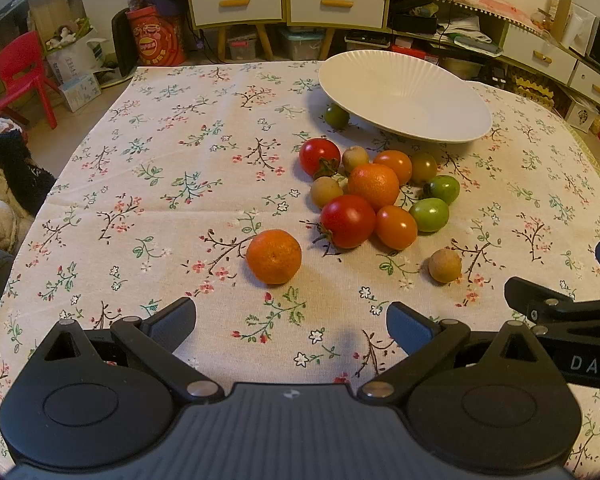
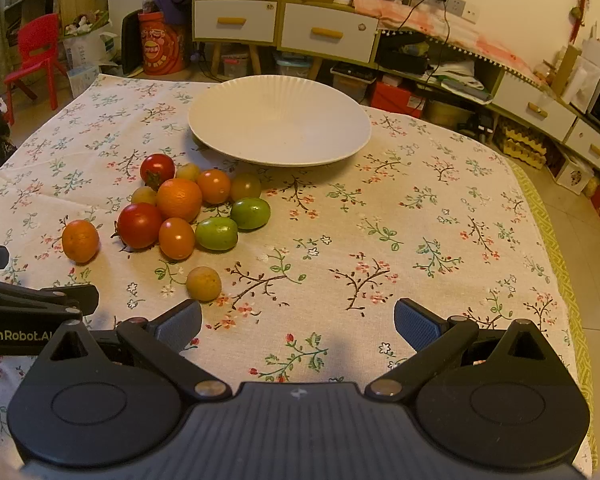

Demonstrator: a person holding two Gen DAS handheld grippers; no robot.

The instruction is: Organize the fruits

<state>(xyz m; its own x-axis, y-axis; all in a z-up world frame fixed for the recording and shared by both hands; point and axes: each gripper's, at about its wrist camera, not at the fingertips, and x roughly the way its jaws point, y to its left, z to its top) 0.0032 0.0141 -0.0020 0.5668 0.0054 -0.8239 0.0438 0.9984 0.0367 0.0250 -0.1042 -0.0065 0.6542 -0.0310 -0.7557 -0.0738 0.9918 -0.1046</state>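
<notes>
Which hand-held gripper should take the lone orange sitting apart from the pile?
Probably the left hand-held gripper. The lone orange lies almost straight ahead of its open fingers, while for the right hand-held gripper it sits far off to the left. The plate is empty.

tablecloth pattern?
The tablecloth is beige, printed with dark branches, small pink and white flowers and green leaves; clearest in the right wrist view.
</notes>
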